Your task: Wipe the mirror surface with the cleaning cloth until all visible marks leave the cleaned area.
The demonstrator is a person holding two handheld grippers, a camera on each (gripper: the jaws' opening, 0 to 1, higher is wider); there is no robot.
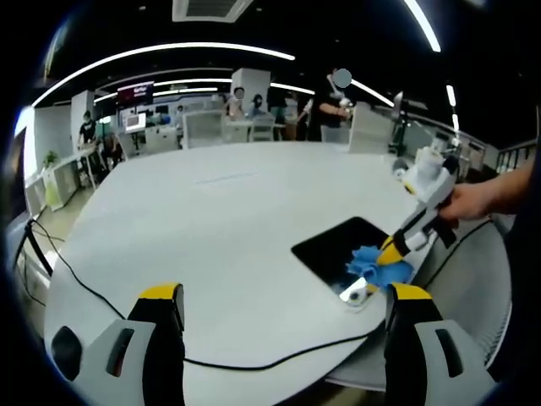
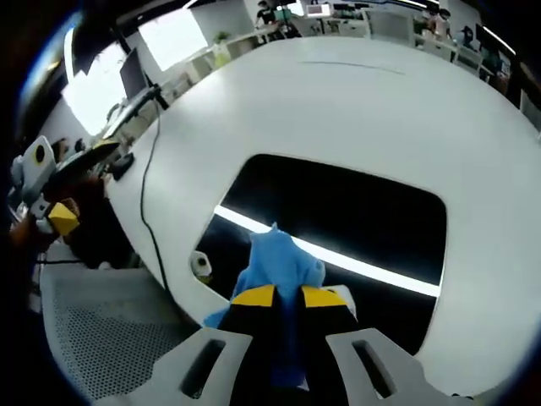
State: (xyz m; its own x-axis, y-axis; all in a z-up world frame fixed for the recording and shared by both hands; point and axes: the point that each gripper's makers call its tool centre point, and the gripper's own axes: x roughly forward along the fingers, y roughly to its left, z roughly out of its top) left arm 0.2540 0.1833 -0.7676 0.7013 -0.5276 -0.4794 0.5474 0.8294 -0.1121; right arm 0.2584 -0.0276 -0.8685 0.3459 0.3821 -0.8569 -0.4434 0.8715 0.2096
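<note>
A dark rectangular mirror point(image 2: 355, 211) lies flat on the white table point(image 2: 355, 93) and reflects a bright ceiling light strip. My right gripper point(image 2: 287, 296) is shut on a blue cleaning cloth point(image 2: 279, 258), pressing it onto the mirror's near edge. In the left gripper view the mirror point(image 1: 334, 245) sits at the table's right side, with the right gripper point(image 1: 393, 251) and a hand point(image 1: 469, 201) holding the blue cloth point(image 1: 376, 269) on it. My left gripper point(image 1: 283, 296) hangs open above the table, left of the mirror, with nothing between its fingers.
A black cable point(image 1: 93, 292) runs across the table's near side. A small white round object point(image 2: 199, 264) rests by the mirror's corner. A mesh chair seat point(image 2: 93, 326) is beside the table. People and desks point(image 1: 254, 114) stand far behind.
</note>
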